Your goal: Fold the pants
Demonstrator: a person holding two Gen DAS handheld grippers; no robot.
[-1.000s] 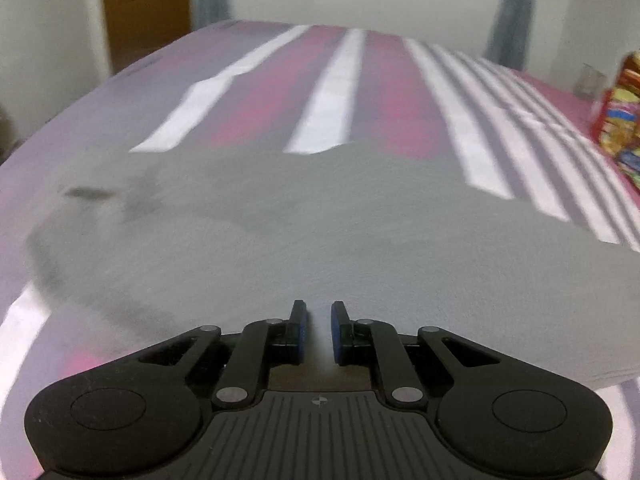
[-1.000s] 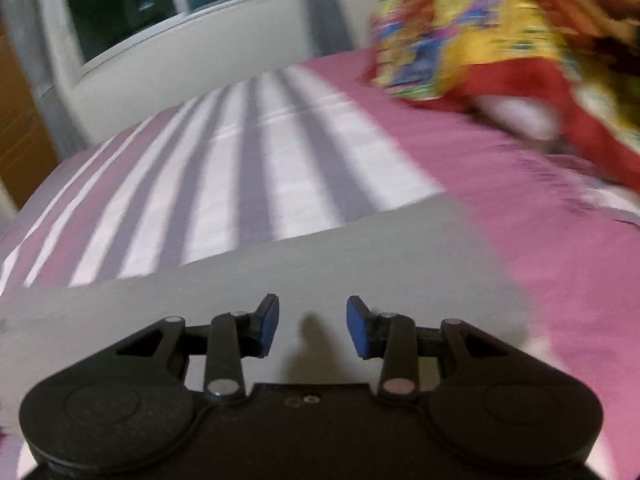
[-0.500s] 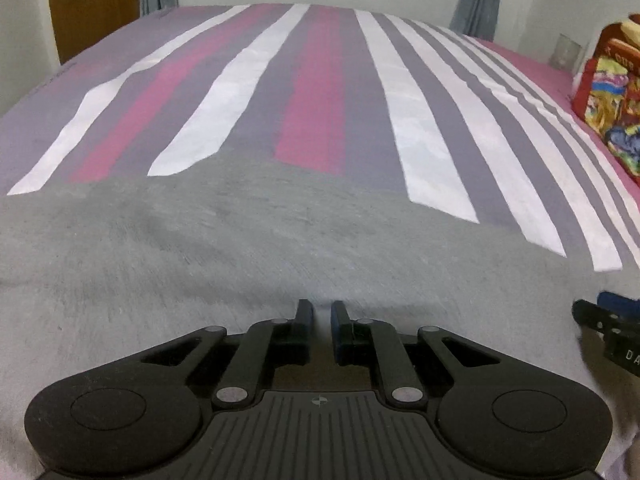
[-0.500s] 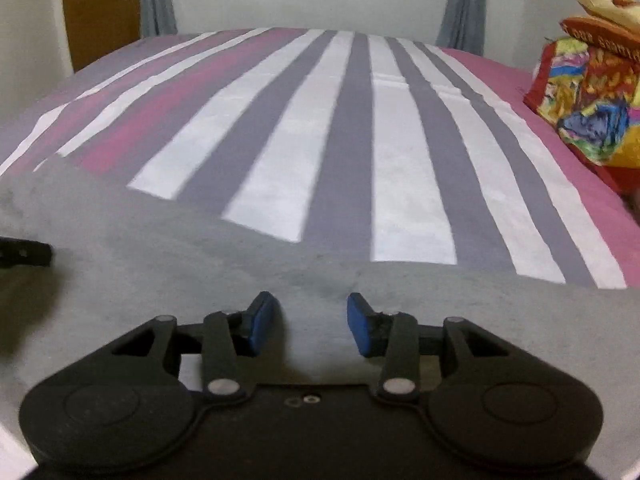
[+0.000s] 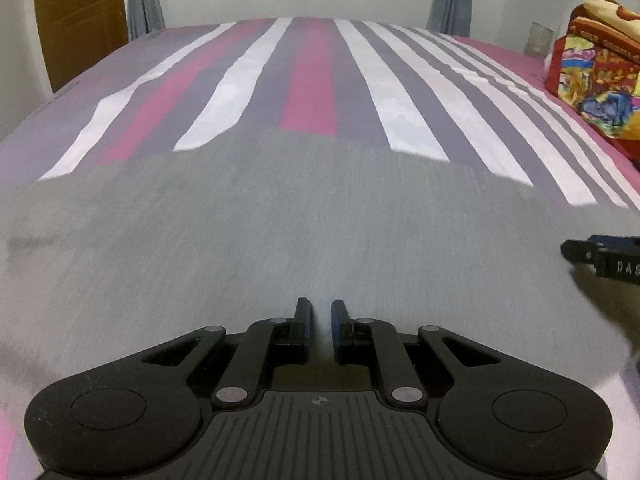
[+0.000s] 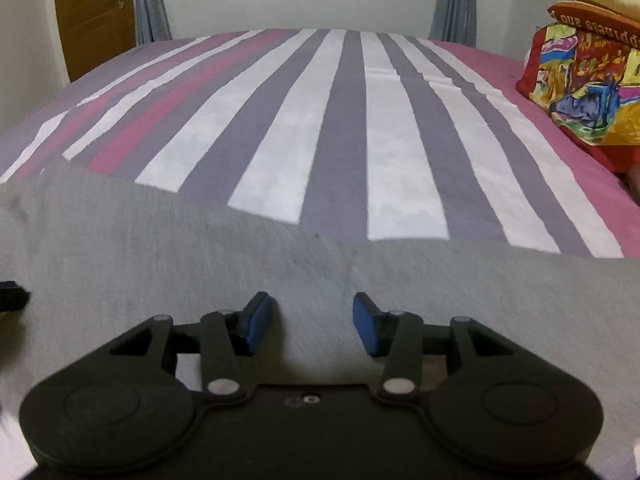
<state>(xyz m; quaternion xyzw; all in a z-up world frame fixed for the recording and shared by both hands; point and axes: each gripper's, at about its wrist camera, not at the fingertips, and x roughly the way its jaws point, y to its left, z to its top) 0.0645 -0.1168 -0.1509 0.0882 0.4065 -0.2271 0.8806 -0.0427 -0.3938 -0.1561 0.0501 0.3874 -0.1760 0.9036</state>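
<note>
Grey pants (image 5: 304,240) are lying flat on the bed (image 5: 312,80), seemingly awaiting folding, left tool (image 5: 318,318) nearly closed on nothing, right tool (image 6: 314,322) spread.

striped bedsheet (image 5: 312,92), pink, white and grey, centre frame; colourful pillows (image 6: 588,80), upper right; wooden door (image 5: 76,16), upper left; grey curtains (image 6: 150,4) flanking the top wall.
</note>
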